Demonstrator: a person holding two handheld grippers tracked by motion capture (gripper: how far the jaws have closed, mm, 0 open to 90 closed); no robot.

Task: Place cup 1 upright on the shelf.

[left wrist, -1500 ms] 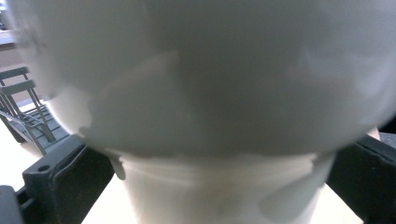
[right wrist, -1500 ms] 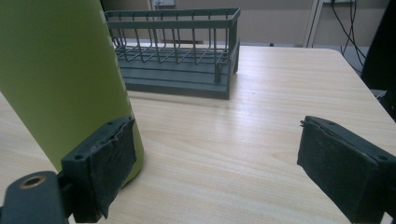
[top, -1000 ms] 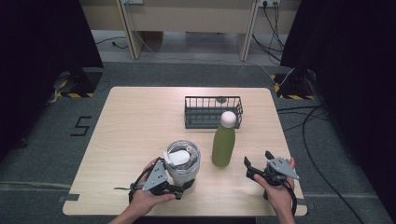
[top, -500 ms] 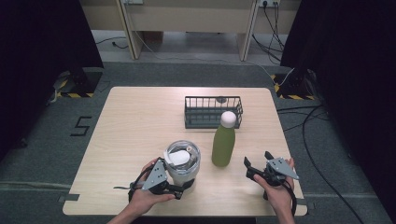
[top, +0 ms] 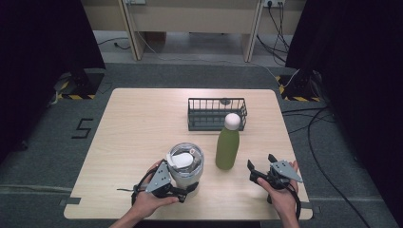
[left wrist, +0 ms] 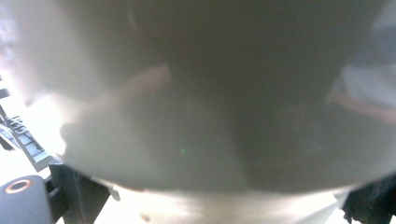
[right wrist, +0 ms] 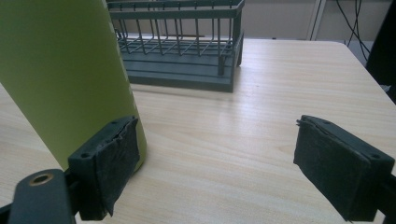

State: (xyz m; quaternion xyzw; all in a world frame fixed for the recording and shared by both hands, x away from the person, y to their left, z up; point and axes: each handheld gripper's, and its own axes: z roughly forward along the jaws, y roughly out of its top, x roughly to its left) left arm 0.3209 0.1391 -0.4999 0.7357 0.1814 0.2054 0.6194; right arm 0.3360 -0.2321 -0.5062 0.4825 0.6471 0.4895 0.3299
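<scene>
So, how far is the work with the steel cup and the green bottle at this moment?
Done: the left gripper is closed around the steel cup, which stands on the table. In hand: the right gripper sits beside the green bottle, its jaws just closing with nothing between them. Left: the bottle is not gripped and its white cap is still on; the wire basket stands behind.

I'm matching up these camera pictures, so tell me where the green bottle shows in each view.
High view: green bottle stands right of centre, between the steel tumbler and the right gripper.
Left gripper view: not in it.
Right gripper view: green bottle at far left.
Shared landmark: the wire basket behind the bottle.
</scene>
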